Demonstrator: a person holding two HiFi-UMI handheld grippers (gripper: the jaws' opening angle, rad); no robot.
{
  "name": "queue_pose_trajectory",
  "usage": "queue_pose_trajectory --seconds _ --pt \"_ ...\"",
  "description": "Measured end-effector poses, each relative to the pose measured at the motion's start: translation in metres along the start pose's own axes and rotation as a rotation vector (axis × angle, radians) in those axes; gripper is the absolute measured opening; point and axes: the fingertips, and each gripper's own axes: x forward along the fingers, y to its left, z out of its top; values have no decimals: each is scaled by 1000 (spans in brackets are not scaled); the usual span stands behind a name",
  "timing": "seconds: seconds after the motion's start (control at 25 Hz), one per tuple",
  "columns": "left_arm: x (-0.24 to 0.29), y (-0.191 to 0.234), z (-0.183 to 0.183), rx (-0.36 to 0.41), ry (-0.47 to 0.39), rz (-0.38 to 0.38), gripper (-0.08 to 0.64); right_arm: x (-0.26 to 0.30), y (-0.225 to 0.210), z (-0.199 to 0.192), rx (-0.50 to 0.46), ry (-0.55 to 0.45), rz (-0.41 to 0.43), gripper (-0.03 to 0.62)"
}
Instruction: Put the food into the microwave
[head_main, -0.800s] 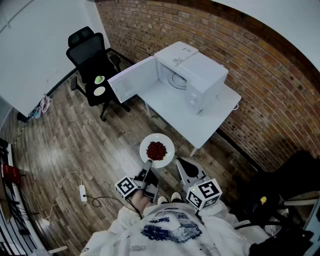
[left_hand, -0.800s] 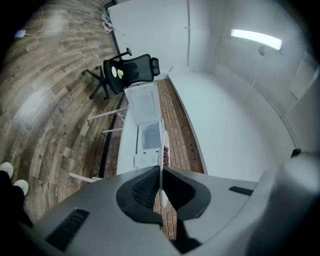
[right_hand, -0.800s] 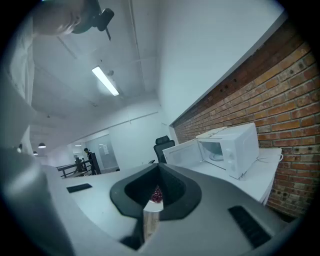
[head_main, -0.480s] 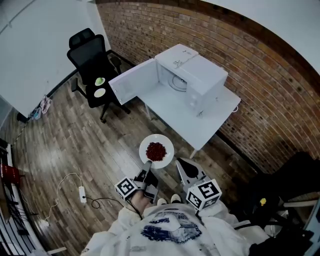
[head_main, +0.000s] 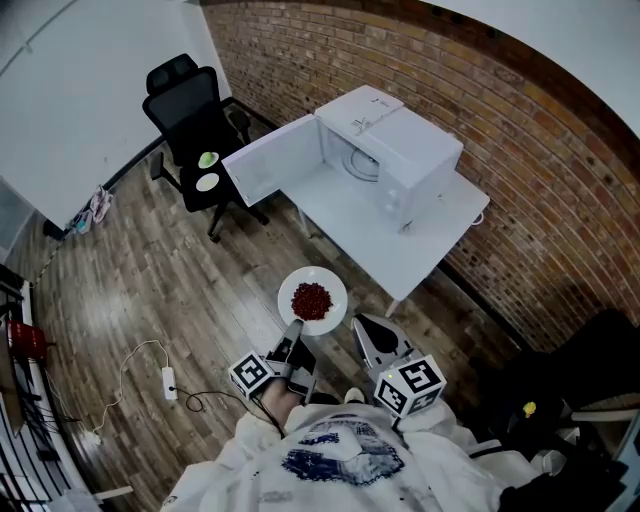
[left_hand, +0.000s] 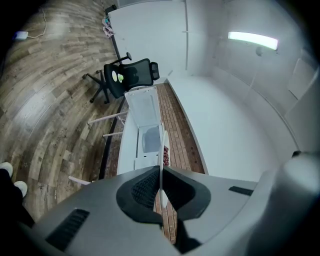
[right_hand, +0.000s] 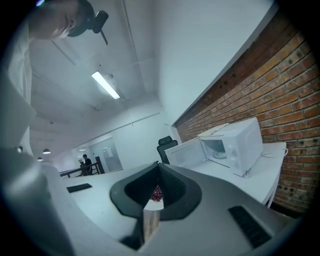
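Left claw (head_main: 295, 330) clenched on rim of plate (head_main: 335, 286) | right claw (head_main: 362, 325) closed, empty | we judged plate stiff, breakable, food (head_main: 312, 300) loose: rim grip, kept level

Rough brick wall (head_main: 560, 150), wood-plank floor (head_main: 150, 270)

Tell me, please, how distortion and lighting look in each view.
Head view: fisheye bows the red brick wall into an arc. Left gripper view: the ceiling strip light glares, corners vignette black. Right gripper view: the white microwave looks sharp.
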Motion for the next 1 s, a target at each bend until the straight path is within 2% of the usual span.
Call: queue_pose_trajectory --seconds 0.28,0.48,0.6,0.8,1.0 --pt "10 1 13 20 -22 4 17 15 -9 4 1 8 18 14" --pt "24 19 31 16 -19 46 17 41 -17 2 4 20 18 14" --pt "42 12 45 -11 -9 -3 17 61 -23 3 -2 25 5 14" --pt "79 14 81 2 55 -34 17 108 -37 8 0 21 -47 14" --pt "124 17 133 -12 133 -42 17 174 -46 17 8 15 -112 14"
